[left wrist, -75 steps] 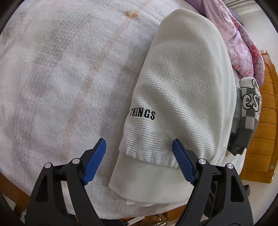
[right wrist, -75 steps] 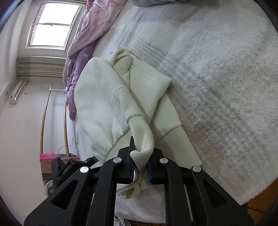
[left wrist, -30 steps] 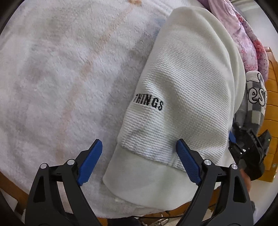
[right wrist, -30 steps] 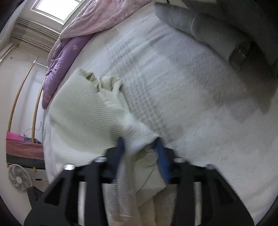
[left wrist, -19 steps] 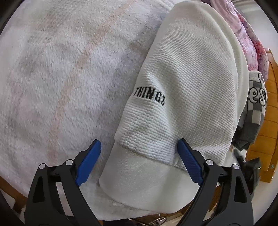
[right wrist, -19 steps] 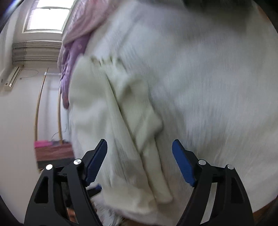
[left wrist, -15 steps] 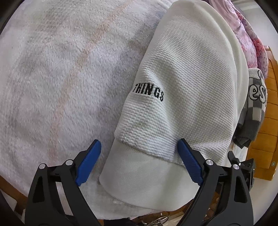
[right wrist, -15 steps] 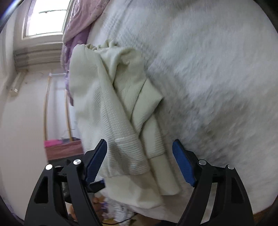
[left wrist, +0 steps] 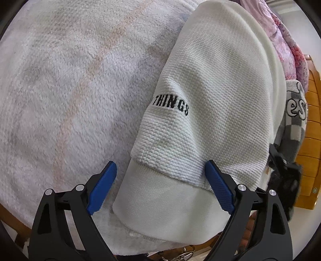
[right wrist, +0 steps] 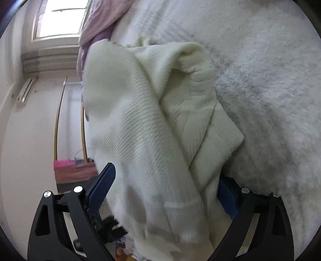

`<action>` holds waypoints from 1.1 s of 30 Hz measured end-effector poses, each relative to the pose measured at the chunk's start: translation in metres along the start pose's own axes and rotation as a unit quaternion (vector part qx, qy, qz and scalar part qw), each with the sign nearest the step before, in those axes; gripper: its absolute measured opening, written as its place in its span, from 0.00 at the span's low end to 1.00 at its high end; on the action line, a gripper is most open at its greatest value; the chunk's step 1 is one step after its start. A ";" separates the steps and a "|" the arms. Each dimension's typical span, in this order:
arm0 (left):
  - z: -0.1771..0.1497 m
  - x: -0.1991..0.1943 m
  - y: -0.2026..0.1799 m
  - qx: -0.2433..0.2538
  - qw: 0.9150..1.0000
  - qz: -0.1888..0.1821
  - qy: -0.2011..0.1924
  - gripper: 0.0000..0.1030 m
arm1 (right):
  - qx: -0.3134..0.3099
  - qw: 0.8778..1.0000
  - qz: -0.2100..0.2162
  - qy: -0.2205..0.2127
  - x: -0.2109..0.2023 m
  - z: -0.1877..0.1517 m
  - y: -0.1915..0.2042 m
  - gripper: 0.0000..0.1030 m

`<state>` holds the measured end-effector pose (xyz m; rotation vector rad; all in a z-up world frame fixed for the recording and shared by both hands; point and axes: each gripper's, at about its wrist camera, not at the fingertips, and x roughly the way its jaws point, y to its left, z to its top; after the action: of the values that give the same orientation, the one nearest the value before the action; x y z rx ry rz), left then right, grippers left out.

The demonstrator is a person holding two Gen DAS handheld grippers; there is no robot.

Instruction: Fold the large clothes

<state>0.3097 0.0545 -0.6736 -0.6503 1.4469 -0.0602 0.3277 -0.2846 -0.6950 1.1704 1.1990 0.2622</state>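
The cream sweater is lying folded lengthwise on the bed's fluffy white blanket, close to the bed's near edge. In my left view its waffle-knit body is showing the black stitched word "THINGS" along a fold, and the smooth ribbed hem is sticking out below that fold toward me. In my right view the same sweater is looking rumpled, with a ribbed cuff curling over at the top and a folded sleeve panel lying on the blanket beside the body.

My left tongs are hovering spread wide just over the hem, one blue pad over the blanket beside the sweater and the other over the knit; neither pad is pressing on cloth. My right tongs are opening, their jaws standing wide with the sweater's lower edge lying between them, and I am not seeing the pads squeezing it; the far pad is partly hidden behind the fabric.

Beyond the sweater, a pink and purple quilt is bunched along the far side of the bed, and a grey checked garment with white letters is hanging at the edge next to a wooden bed frame. In my right view a bright window is glowing above a pale wall, with two thin brass-coloured poles standing in front of it.
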 end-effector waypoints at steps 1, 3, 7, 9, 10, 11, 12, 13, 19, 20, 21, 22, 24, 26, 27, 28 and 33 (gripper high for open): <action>0.002 -0.004 0.006 0.002 1.000 -0.019 -0.012 0.87 | 0.003 1.000 0.004 -0.004 0.000 0.001 -0.001 0.89; 0.010 -0.009 0.009 0.010 0.999 -0.016 -0.031 0.87 | 0.002 1.000 0.006 -0.001 0.002 0.004 0.001 0.91; 0.025 0.016 0.018 -0.024 0.999 -0.021 0.002 0.90 | -0.009 1.000 0.006 0.004 0.006 0.003 0.013 0.88; 0.029 0.022 0.015 -0.028 0.999 -0.021 0.000 0.94 | 0.005 1.000 0.028 0.002 0.005 -0.001 0.013 0.87; 0.030 0.022 0.013 -0.029 0.999 -0.021 0.000 0.94 | 0.008 1.000 0.028 -0.002 0.006 -0.001 0.014 0.86; 0.031 0.024 0.011 -0.032 0.999 -0.023 0.003 0.94 | 0.016 1.000 0.022 -0.005 0.009 0.000 0.009 0.82; 0.031 0.025 0.011 -0.033 0.999 -0.025 0.005 0.94 | 0.029 0.999 0.022 -0.010 0.009 0.000 0.002 0.78; 0.032 0.026 0.008 -0.033 0.999 -0.029 0.007 0.94 | 0.040 0.999 0.027 -0.019 0.010 0.003 -0.003 0.73; 0.035 0.018 -0.026 0.036 0.999 0.016 0.016 0.40 | 0.051 0.999 0.003 -0.019 0.003 -0.002 0.004 0.23; 0.032 0.011 -0.031 0.054 0.998 0.026 0.012 0.24 | 0.020 0.999 -0.029 -0.022 -0.002 0.000 0.019 0.21; 0.030 0.005 -0.035 0.066 0.997 0.025 0.010 0.19 | -0.010 0.998 -0.058 -0.025 -0.004 0.000 0.036 0.20; 0.029 -0.005 -0.041 0.082 0.996 0.019 0.008 0.19 | -0.038 0.995 -0.085 -0.030 -0.008 -0.001 0.054 0.20; 0.028 -0.021 -0.050 0.100 0.995 0.009 0.005 0.18 | -0.070 0.992 -0.101 -0.039 -0.016 -0.001 0.082 0.19; 0.030 -0.045 -0.065 0.121 0.993 0.002 -0.001 0.17 | -0.116 0.987 -0.104 -0.044 -0.029 -0.004 0.116 0.18; 0.029 -0.057 -0.073 0.131 0.991 -0.004 -0.004 0.17 | -0.147 0.981 -0.117 -0.049 -0.037 -0.006 0.138 0.18; 0.028 -0.072 -0.081 0.144 0.989 -0.008 -0.009 0.17 | -0.172 0.975 -0.130 -0.052 -0.044 -0.009 0.158 0.18; 0.006 -0.143 -0.117 0.194 0.980 -0.036 -0.015 0.17 | -0.212 0.961 -0.157 -0.080 -0.091 -0.035 0.214 0.18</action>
<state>0.3335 0.0200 -0.4938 -0.3805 1.3340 -0.3783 0.3460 -0.2353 -0.4652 0.6051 1.0991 0.1683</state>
